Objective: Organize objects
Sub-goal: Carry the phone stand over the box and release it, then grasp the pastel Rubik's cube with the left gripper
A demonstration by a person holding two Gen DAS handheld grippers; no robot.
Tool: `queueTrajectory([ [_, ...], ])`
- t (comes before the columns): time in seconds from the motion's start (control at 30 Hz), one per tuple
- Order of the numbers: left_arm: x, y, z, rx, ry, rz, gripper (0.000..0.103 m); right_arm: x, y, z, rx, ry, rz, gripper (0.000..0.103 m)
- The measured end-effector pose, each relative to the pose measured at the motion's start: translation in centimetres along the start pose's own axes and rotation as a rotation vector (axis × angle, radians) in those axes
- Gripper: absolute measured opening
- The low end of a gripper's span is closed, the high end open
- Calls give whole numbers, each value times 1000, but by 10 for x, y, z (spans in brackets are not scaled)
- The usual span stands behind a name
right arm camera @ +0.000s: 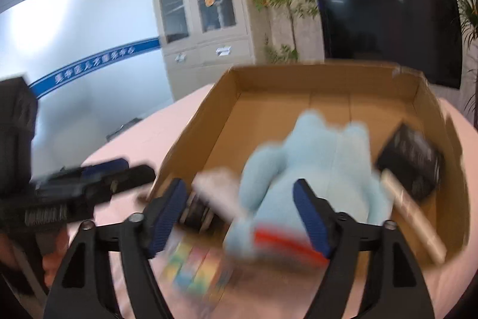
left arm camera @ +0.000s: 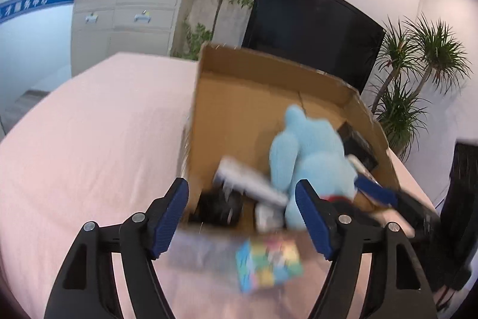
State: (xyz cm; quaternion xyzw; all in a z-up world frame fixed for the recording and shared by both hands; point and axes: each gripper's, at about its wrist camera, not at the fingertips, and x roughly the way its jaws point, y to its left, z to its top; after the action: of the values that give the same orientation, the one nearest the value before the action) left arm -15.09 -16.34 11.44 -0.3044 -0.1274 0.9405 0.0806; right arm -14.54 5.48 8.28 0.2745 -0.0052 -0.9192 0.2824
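Pink tablecloth [left arm camera: 89, 139] fills left view; both tools [left arm camera: 242, 217] [right arm camera: 239, 217] gape, empty.

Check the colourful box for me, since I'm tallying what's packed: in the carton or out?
Out. The colourful box lies on the pink tablecloth, just outside the carton's near wall.

White Chinese characters on blue wall stripe [right arm camera: 95, 62], too blurred to read
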Motion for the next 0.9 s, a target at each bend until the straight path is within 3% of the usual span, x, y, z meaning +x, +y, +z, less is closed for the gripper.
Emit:
queueTrajectory([
  [0.07,-7,14,-19,-39,23,18,74,3,12,-21,6,46,21,79],
  [0.13,-11,22,-33,-63,51,24,74,16,23,-38,-16,79,-10,79],
  [0.23,-18,23,-50,-61,79,62,74,43,36,-47,-106,103,-84,79],
  [0.3,-28,20,-57,-56,74,46,74,59,39,-47,-111,154,-74,78],
  [0.33,-31,20,-59,-52,73,43,74,67,39,-47,-114,186,-68,66],
  [0.37,-36,17,-61,-45,72,42,74,68,38,-47,-109,187,-61,65],
  [0.5,-46,7,-67,2,89,6,74,53,29,-54,-149,204,25,62],
  [0.6,-46,-8,-77,54,149,-73,74,23,22,-72,-278,254,290,63],
  [0.67,-49,-24,-96,96,202,-151,74,-5,20,-90,-365,302,392,63],
  [0.73,-52,-39,-113,118,231,-195,74,-29,16,-105,-412,319,386,65],
  [0.83,-57,-57,-137,144,284,-253,74,-59,12,-118,-368,290,388,74],
  [0.9,-57,-63,-142,165,290,-229,74,-63,17,-123,-382,271,382,74],
])
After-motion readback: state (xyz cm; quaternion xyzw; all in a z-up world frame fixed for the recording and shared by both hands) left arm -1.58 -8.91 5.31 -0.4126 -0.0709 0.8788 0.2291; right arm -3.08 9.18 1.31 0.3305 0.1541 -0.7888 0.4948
